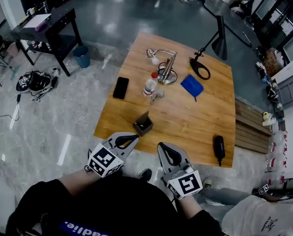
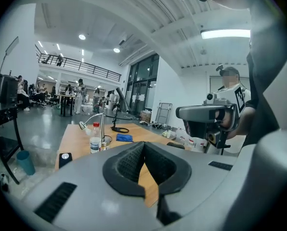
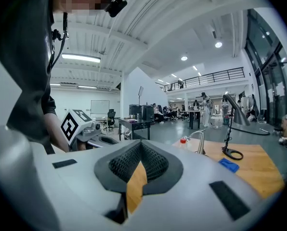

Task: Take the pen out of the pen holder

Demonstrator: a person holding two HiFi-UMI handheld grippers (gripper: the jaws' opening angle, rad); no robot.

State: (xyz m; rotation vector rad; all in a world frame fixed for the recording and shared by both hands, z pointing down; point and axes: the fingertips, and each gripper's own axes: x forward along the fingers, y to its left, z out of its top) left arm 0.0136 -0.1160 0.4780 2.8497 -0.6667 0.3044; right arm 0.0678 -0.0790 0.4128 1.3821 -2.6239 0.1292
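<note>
Table [image 1: 195, 132]: wooden; it carries every item listed below.
Left hand-held gripper [image 1: 129, 139]: held over the near table edge. Its own view [image 2: 144, 148] shows the dark pads meeting at the tips, with nothing between them.
Right hand-held gripper [image 1: 165, 150]: beside the left one, at the near table edge. Its own view [image 3: 141, 146] shows the pads closed together and empty.
Desk lamp [image 1: 166, 63]: metal, on a round base, at the far middle of the table.
Bottle [image 1: 150, 84]: clear, with a red cap and a white label, upright just beside the lamp base; its fill level cannot be made out.
Pen holder [image 1: 143, 124]: small dark box, open at the top, upright near the near table edge, just beyond the left hand-held gripper.
Pen: a dark slanted shape rises from the holder, too small to identify.
</note>
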